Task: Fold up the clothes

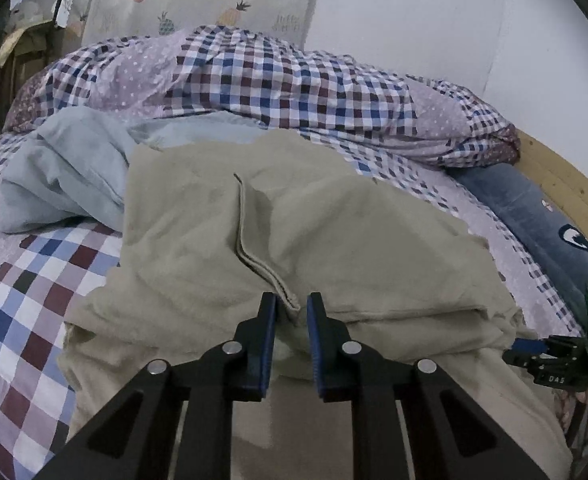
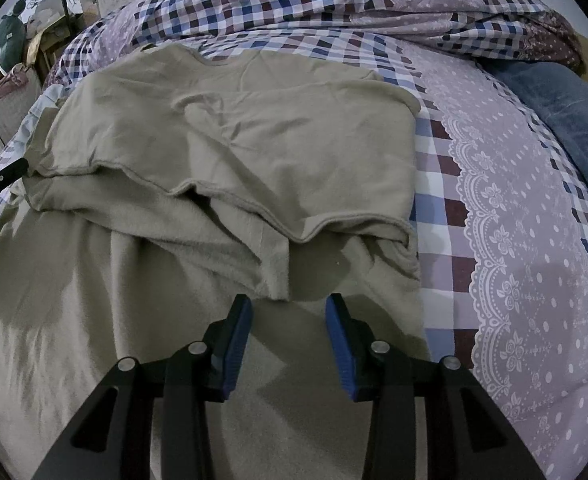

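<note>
A beige garment (image 1: 221,240) lies spread on the bed, its far part folded back over itself. My left gripper (image 1: 291,308) is at the near end of a hemmed ridge (image 1: 249,256), with a bunched fold of the beige cloth pinched between its blue pads. In the right wrist view the same beige garment (image 2: 253,132) shows a wavy folded hem (image 2: 221,196) across the middle. My right gripper (image 2: 288,308) hovers open just short of that hem, nothing between its fingers. It also shows at the right edge of the left wrist view (image 1: 534,350).
A light blue garment (image 1: 61,172) lies crumpled at the far left. A checked quilt (image 1: 273,80) is heaped along the back. A dark blue cushion (image 1: 554,220) and the wooden bed frame (image 1: 566,184) run along the right. The lace-patterned sheet (image 2: 514,240) lies right of the garment.
</note>
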The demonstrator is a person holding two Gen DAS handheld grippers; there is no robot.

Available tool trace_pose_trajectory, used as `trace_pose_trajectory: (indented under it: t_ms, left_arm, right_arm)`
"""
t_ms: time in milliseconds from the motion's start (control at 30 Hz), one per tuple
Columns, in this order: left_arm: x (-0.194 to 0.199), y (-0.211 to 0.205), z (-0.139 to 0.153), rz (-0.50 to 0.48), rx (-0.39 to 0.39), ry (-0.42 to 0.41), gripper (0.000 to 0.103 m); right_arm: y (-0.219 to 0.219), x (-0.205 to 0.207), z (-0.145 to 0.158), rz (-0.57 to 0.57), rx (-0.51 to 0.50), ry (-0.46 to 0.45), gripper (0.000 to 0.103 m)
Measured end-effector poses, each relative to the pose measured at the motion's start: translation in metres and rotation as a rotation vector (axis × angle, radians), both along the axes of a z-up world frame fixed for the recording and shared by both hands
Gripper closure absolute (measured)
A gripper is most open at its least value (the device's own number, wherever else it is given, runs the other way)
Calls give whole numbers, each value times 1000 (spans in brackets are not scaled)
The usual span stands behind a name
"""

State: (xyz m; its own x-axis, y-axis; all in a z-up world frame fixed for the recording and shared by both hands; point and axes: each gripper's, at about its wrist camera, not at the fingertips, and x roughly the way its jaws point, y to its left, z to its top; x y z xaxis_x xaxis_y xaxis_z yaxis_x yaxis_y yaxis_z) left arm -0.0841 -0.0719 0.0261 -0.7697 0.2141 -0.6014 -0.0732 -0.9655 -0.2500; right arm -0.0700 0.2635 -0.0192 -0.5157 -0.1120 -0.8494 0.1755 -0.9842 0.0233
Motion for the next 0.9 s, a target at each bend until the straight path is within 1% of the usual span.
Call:
trace_pose_trajectory:
  t_ms: [100,133,233,300,333,400,500,667,767,867,900]
  left_arm:
    - [6,3,6,-11,12,42,87]
    - [5,4,6,-19,9,34,87]
    - [-2,4,0,3,0,-17,87]
    - [-5,-1,-1,33,8,-34,87]
    - [-5,-3,0,44,15,-28,87]
    - [-7,-6,2,50,20,-25,83]
    - [-14,-7,2,55,11,-30,83]
    - [-29,-8,-2,65,5,-60,74]
    - [-37,-11,-6,86,10,-97,74]
    - [-33,-16,-6,132,2,-118,74]
    - [-31,-16,-5,132,-4,-114,73]
  right_arm:
    - [0,0,0,1,0,1,61]
    - [0,0,-1,1,0,1,61]
    - [0,0,-1,2,0,1,61]
    - [0,0,-1,2,0,2,61]
    - [0,0,-1,2,0,2,61]
    - [0,0,-2,3,2,2,61]
    - [0,0,-2,3,3,3,61]
    - [0,1,-3,6,2,5,61]
    - [0,0,-3,7,0,6,61]
    - [1,0,-3,10,-3,5,61]
    - [1,0,-3,10,-4,5,60]
